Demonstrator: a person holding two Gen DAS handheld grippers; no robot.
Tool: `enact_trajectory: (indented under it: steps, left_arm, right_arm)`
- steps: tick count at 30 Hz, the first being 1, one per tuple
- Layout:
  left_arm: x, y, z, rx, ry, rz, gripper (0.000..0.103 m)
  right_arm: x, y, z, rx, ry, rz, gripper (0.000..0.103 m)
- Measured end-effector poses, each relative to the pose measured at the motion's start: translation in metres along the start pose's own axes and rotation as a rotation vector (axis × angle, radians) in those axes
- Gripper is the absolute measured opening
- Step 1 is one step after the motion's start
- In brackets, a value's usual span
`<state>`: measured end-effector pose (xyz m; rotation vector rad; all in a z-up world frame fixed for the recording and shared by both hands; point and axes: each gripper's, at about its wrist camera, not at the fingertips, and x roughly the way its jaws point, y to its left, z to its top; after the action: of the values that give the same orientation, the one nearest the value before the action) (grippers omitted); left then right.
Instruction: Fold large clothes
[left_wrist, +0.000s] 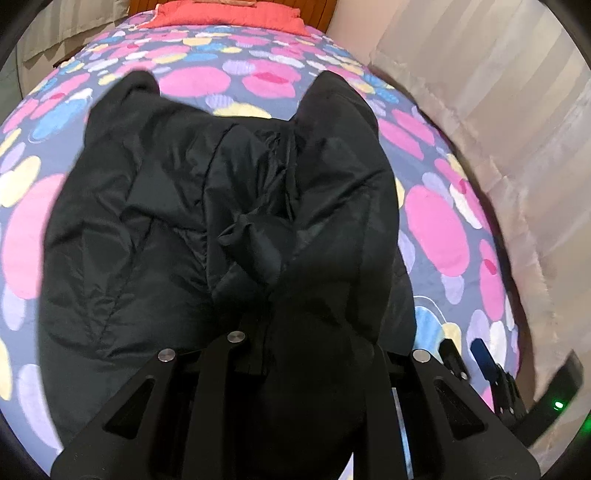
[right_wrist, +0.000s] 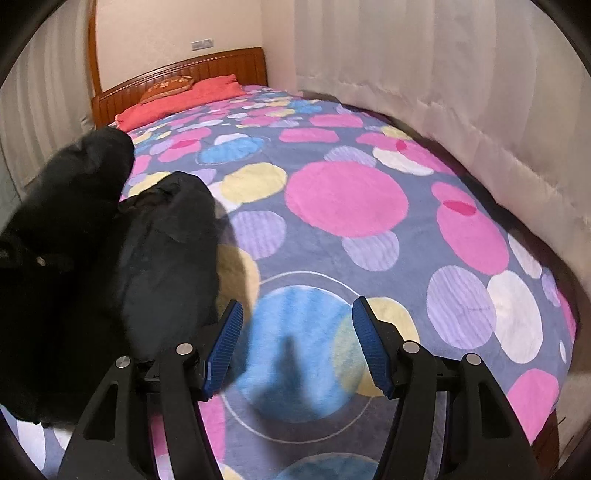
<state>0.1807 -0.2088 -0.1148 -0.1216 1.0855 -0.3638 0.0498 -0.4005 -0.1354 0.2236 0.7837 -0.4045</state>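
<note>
Jaws: left gripper (left_wrist: 295, 354) clamped on black jacket (left_wrist: 221, 221) fabric; right gripper (right_wrist: 297, 347) wide, nothing between pads. Jacket lies mid-bed (right_wrist: 369, 240), right gripper beside its edge.

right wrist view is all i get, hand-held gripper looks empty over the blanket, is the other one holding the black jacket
Observer: Yes. The left hand-held gripper is shut on a fold of the black jacket, and the cloth drapes over its fingers.
Operator: is the jacket spread flat
Observer: No. In the left wrist view it lies bunched on the spotted blanket, with two ends sticking up toward the red pillow.
Operator: where does my gripper sit from there
Observer: The right hand-held gripper shows at the lower right edge of the left view, beside the jacket and clear of it, with its jaws open.
</note>
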Motion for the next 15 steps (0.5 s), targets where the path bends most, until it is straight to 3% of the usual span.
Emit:
enact_trajectory:
  steps: [9,15]
  left_arm:
    - [0.020,-0.015,-0.005,0.020,-0.035,0.035,0.017]
    - [-0.004,-0.027,-0.006,0.036,-0.076,-0.010,0.042]
  right_arm:
    - [0.011,-0.010,-0.008,0.042,0.040,0.013,0.061]
    - [0.007,-0.011,-0.008,0.036,0.032,0.002,0.061]
